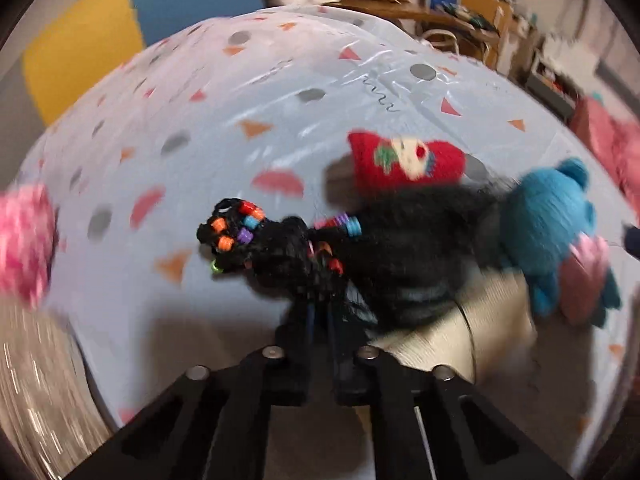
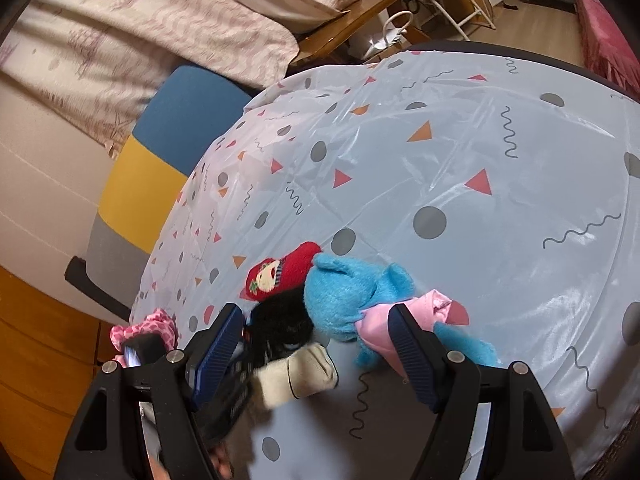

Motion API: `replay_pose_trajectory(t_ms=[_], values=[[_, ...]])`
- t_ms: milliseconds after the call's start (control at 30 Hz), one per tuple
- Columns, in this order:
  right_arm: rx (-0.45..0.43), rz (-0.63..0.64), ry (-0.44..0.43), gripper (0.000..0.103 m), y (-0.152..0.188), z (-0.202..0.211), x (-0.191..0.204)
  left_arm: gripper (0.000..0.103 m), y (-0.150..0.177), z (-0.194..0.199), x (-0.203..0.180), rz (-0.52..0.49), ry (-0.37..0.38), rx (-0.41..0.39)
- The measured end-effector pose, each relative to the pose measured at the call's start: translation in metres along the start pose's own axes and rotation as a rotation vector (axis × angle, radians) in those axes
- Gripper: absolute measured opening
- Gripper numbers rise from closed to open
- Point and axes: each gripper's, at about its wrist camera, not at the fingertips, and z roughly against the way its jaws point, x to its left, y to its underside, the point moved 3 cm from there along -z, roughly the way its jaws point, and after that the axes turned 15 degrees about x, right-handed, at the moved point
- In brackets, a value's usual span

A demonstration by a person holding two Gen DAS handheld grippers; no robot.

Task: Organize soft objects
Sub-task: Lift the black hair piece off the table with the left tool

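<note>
My left gripper (image 1: 320,312) is shut on a black doll with beaded braids (image 1: 280,248), held just above the patterned tablecloth (image 1: 200,120). Its black hair (image 2: 280,322) and cream body (image 2: 304,372) also show in the right wrist view. A red knitted sock (image 1: 404,160) lies behind it and shows in the right wrist view (image 2: 280,274). A blue plush in a pink dress (image 1: 552,232) lies to the right. My right gripper (image 2: 316,344) is open above the table, with the blue plush (image 2: 348,292) between and beyond its fingers.
A pink fluffy item (image 1: 24,240) lies at the table's left edge and shows in the right wrist view (image 2: 148,328). A yellow and blue chair (image 2: 160,152) stands behind the table. A bed with a floral quilt (image 2: 160,20) and a wooden desk (image 2: 352,20) are beyond.
</note>
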Motion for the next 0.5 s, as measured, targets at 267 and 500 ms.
replay_pose_trajectory(t_ms=[267,500], values=[[-0.001,0.018,0.034,0.077,0.001,-0.001,0.003,0.001,0.094,0.026,0.000,0.121,0.090,0.015],[0.014,0.008,0.052,0.077,0.001,-0.004,-0.001,0.041,0.144,0.060,-0.011,0.135,0.141,-0.003]])
